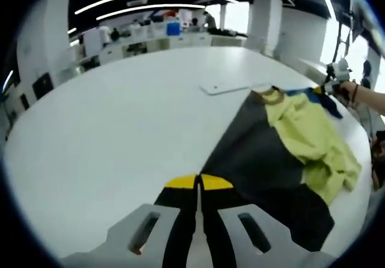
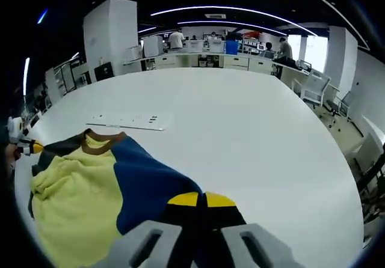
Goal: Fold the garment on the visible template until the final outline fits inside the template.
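In the left gripper view, the left gripper (image 1: 198,182) has its yellow-tipped jaws pressed together on the dark edge of the garment (image 1: 283,154), which spreads away ahead and to the right of the jaws across the white table (image 1: 108,124). The cloth near the jaws is dark grey or black, and a rumpled yellow part lies on top of it farther out, with a brown collar (image 1: 272,96) and a strip of blue at the far end. Beyond the collar a thin white sheet (image 1: 225,88) lies flat on the table, just past the garment. At the far right edge of this view the other gripper (image 1: 334,76) is at the garment's far corner, with a hand behind it; whether it is closed cannot be judged from here.

In the right gripper view, the right gripper (image 2: 201,199) is likewise closed on cloth, its yellow tips meeting on the blue part of the garment (image 2: 144,184). The yellow part lies to the left of the jaws, the collar beyond it. The left gripper (image 2: 21,143) sits at the far left edge, on the garment's corner.
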Motion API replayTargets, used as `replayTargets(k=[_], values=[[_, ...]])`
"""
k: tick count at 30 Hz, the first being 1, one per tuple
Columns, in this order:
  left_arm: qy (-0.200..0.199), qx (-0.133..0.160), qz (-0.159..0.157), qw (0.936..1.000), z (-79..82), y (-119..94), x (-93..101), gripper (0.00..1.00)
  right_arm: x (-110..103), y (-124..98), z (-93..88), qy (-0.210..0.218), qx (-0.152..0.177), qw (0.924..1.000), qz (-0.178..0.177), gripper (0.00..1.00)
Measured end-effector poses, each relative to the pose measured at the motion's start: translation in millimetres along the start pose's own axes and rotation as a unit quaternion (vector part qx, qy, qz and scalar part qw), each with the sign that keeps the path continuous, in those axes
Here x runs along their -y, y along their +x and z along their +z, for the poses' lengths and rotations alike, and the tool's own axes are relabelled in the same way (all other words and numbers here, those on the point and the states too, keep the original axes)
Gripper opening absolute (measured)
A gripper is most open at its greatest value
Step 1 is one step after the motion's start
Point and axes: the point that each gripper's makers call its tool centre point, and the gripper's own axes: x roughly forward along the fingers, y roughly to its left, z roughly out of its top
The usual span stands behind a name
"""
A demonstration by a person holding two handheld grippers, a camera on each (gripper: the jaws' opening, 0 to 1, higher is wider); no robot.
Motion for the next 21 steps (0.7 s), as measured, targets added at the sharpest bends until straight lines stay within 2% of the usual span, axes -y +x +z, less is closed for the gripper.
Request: replayTargets(k=[3,5,7,9,15,21], values=[[-0.004,-0.003,0.006,1.0,-1.0,-1,-0.7,0.0,1,-1,-1.0,0.024,0.0,0.9997,-0.001,0.0],[-0.006,-0.004,0.018,0.9998,-1.4,-3,-5.1,0.0,3,-3,1.3,0.032,0.004,0.9995,-0.003,0.06],[-0.009,-0.001,0.022,0.9997,-0.1,-6,-7.5,0.11,3,-8,6.5,0.042,0.013,0.999,-0.001,0.15],[-0.018,0.013,0.025,0.9994,5.4,-12,-8.2,0.24,2,-13,11.1,0.043,0.019,0.9989,-0.001,0.24],[-0.002,0.04,-0.001,0.9992,18.5,-26,13.2,0.37,-9,-27,14.5,0.037,0.025,0.999,0.01,0.5],[0.016,0.055,-0.03,0.9979,24.3,-37,41.3,0.51,-27,-47,5.1,0.022,0.017,0.9992,0.028,0.66]])
